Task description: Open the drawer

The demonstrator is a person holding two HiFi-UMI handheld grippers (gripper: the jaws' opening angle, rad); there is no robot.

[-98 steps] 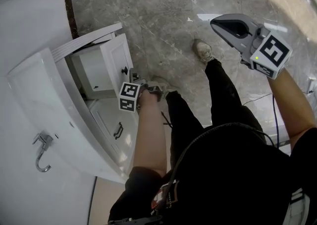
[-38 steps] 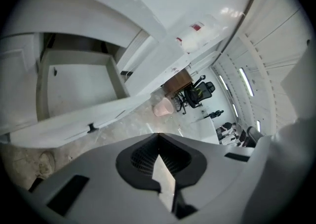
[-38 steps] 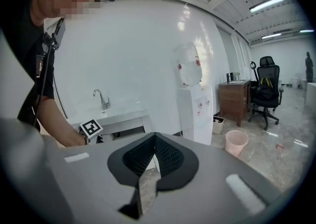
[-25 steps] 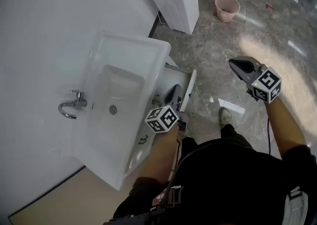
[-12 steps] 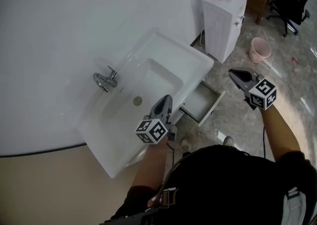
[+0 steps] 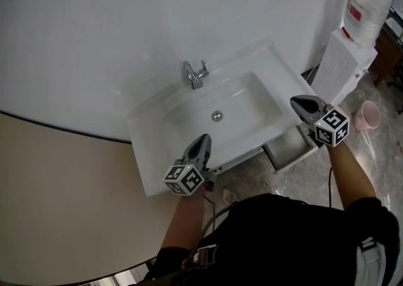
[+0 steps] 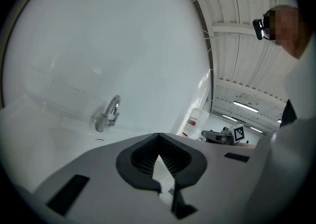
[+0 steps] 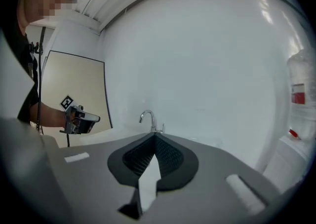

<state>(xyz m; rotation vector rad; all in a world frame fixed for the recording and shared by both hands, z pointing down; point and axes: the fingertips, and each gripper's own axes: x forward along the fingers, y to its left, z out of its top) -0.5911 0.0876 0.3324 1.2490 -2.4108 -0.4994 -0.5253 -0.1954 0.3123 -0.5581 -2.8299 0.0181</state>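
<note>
Left tool (image 6: 202, 140), right tool (image 6: 300, 103) now up at sink (image 6: 154, 126) height, higher than a second ago, both clenched, empty. Drawer (image 6: 286, 147) stands pulled out, just below right tool; right hand nearer.

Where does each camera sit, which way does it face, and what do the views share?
Head view: on the person's head, looking down on washbasin, open drawer, left gripper, right gripper, forearms.
Left gripper view: rides left gripper, faces faucet; shut jaws show.
Right gripper view: rides right gripper, faces faucet; shut jaws show.
Shared: the faucet.
</note>
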